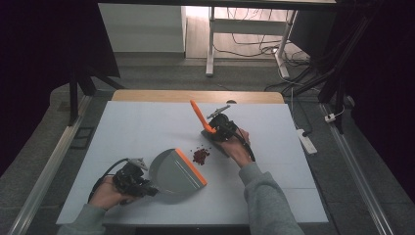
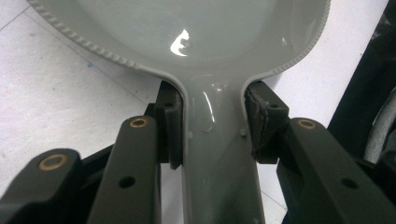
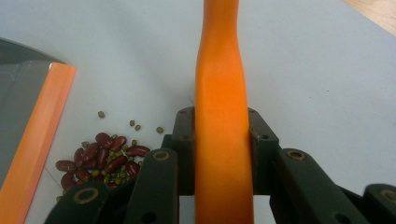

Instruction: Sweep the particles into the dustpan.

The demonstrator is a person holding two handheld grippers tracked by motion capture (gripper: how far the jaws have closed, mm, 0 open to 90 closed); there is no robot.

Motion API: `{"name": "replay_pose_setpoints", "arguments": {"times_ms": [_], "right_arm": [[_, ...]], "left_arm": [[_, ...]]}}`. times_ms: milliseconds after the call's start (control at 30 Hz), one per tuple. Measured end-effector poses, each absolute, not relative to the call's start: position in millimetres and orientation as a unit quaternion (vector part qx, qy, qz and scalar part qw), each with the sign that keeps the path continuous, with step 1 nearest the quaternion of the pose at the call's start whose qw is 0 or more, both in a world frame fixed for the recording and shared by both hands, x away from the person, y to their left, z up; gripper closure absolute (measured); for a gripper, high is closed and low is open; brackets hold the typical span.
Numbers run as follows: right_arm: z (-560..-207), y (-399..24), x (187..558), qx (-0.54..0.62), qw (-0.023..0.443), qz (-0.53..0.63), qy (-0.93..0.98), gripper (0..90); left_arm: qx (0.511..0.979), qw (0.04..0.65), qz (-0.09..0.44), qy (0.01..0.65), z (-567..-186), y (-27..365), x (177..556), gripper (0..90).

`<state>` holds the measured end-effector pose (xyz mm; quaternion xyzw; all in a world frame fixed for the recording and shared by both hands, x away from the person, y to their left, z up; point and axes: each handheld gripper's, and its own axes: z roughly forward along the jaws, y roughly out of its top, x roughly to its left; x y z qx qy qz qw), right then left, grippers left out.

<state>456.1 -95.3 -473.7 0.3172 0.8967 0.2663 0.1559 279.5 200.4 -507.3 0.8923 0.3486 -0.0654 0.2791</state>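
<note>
A grey dustpan [image 1: 171,172] with an orange front lip [image 1: 191,166] lies on the white table at the front left. My left gripper [image 1: 150,189] is shut on its grey handle [image 2: 217,154], a pad pressing each side; the pan's bowl [image 2: 187,28] spreads out just past the jaws. To the right of the lip lies a small pile of red and green beans [image 1: 200,155]. Right of the pile, my right gripper [image 1: 216,129] is shut on an orange brush handle [image 1: 197,114] that slants up and away. In the right gripper view the handle [image 3: 220,93] runs between the jaws, with the beans [image 3: 105,158] and the lip [image 3: 37,135] at left.
The white table [image 1: 147,122] has a wooden far edge [image 1: 195,96]. On the floor at the right lies a white power strip [image 1: 307,139]. White desk legs and cables stand beyond the table.
</note>
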Motion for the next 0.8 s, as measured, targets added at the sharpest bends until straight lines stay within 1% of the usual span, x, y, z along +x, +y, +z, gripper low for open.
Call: {"name": "replay_pose_setpoints", "arguments": {"times_ms": [467, 800], "right_arm": [[-476, -81, 454, 0.295, 0.152, 0.247, 0.910, 71.1], [-476, -73, 445, 0.267, 0.146, 0.239, 0.922, 71.2]], "left_arm": [[0.892, 0.279, -0.066, 0.349, -507, 199, 280, 61.7], [0.893, 0.278, -0.066, 0.349, -507, 199, 280, 61.7]]}}
